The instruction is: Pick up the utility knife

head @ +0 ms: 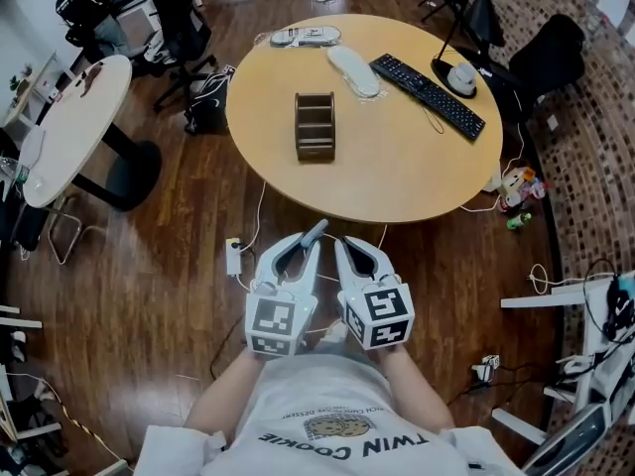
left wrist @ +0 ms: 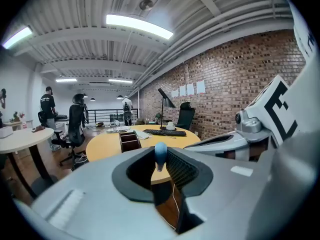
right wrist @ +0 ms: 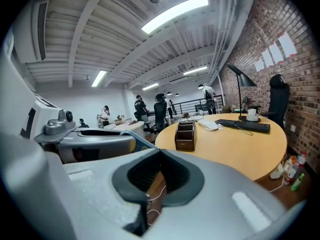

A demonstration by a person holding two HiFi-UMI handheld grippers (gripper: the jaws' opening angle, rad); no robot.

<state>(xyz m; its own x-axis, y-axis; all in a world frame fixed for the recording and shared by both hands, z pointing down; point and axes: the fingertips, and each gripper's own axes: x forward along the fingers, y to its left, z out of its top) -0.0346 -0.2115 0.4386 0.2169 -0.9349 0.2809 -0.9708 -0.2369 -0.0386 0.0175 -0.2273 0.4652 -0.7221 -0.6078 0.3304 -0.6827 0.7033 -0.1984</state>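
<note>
Closest to me, both grippers sit tucked in front of the person's chest, side by side and aimed at the round table. I judge that is simply a carry posture, with the load clear of everything. The left gripper (head: 306, 242) has its jaws about half closed and pressed on the utility knife (left wrist: 160, 154). In the left gripper view its rounded blue-grey end stands upright between the ribbed pads, and in the head view it pokes just past the tips. So the task's thing is off the table and in my left grip, and I read the pickup as essentially done. The grip looks to be near one end of the knife, though the rest of its body is hidden behind the jaws. The right gripper (head: 347, 244) is closed to a point with nothing between its pads. It rides just beside the left one, I think only to stay out of the way. Below them is bare wooden floor with a white power strip (head: 234, 256) and loose cable. Beyond that the round table (head: 397, 181) carries a dark wooden organizer (head: 315, 125) standing alone near its middle. Further back a black keyboard (head: 427, 94) and a desk lamp (head: 454, 72) are pushed to the far edge, which leaves the near half free as working room. A second table (head: 74, 127) stands well apart on the left.
</note>
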